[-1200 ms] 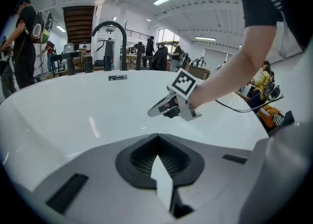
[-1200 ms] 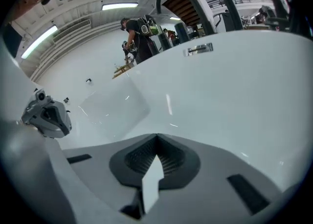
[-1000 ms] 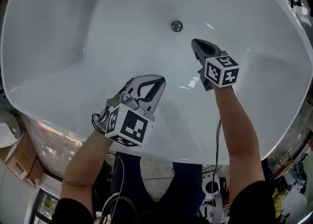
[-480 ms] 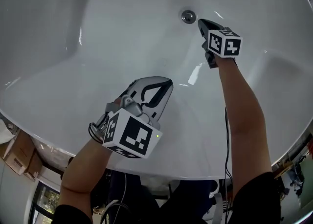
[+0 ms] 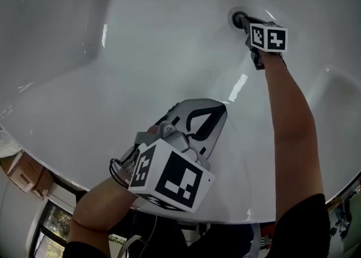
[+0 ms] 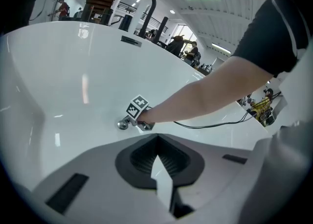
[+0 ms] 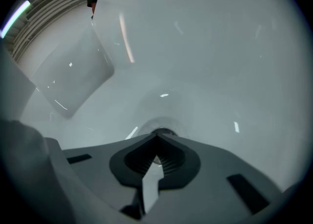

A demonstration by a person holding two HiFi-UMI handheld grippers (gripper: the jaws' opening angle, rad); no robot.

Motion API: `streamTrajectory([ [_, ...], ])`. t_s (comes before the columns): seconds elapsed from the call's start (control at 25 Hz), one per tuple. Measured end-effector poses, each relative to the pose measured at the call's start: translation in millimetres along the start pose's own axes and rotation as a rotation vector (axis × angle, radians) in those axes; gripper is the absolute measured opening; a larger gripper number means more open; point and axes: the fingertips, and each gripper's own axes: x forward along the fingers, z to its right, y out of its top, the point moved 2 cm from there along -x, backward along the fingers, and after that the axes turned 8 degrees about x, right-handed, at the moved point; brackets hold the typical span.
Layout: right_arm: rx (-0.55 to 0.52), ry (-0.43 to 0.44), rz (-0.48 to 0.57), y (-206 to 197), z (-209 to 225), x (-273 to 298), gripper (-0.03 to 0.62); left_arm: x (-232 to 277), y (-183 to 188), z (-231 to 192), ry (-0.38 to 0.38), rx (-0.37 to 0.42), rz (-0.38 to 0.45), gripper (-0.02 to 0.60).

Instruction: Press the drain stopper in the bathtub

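- White bathtub (image 5: 113, 71), glossy and bare inside, fills the head view; a dark faucet (image 6: 142, 0) stands on its far rim.
- Drain stopper (image 5: 236, 16): seated in the tub floor at the far end, at the upper right of the head view.
- Right gripper (image 5: 244, 22): jaws shut together, nothing between them. The tips rest at the stopper and appear to touch its cap. The right gripper view shows only the stopper's rim beyond the closed tips.
- Left gripper (image 5: 219, 113): jaws likewise together and empty, held above the near slope of the tub, well apart from the drain.
- Step in hand, judged: the press itself. Recommended: keep the jaws shut to act as one blunt point, centre it on the cap, and push straight down along the stopper's axis. The polished metal may let an off-centre tip slide. Give one short, firm push, then lift clear.
- Change noted: half a second ago the right tips stood just beside the stopper with its cap fully exposed, and a second ago they were well apart from it. Now they cover the cap. The left gripper holds much the same station.
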Motion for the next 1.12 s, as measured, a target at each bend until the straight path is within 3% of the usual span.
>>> streamTrajectory([
  [0.16, 0.029, -0.028, -0.024, -3.2, 9.2, 12.6, 0.012, -0.2, 4.7, 8.0, -0.037, 0.015, -0.009, 0.003],
  [0.48, 0.046, -0.019, -0.035, -5.0, 13.1, 21.5, 0.014, -1.0, 4.1, 6.2, -0.044, -0.036, -0.006, 0.003],
  [0.68, 0.000, -0.060, -0.076, -4.0, 9.6, 25.4, 0.014, -0.5, 1.7, 4.4, -0.049, -0.073, 0.000, 0.003],
  [0.88, 0.069, -0.049, -0.078, -8.5, 11.5, 31.2, 0.012, 0.7, -1.4, 2.0, -0.045, -0.088, 0.008, 0.003],
  [1.12, 0.020, -0.092, -0.093, -6.7, 14.6, 30.7, 0.012, 1.4, 3.6, 6.7, -0.045, -0.084, 0.010, 0.003],
])
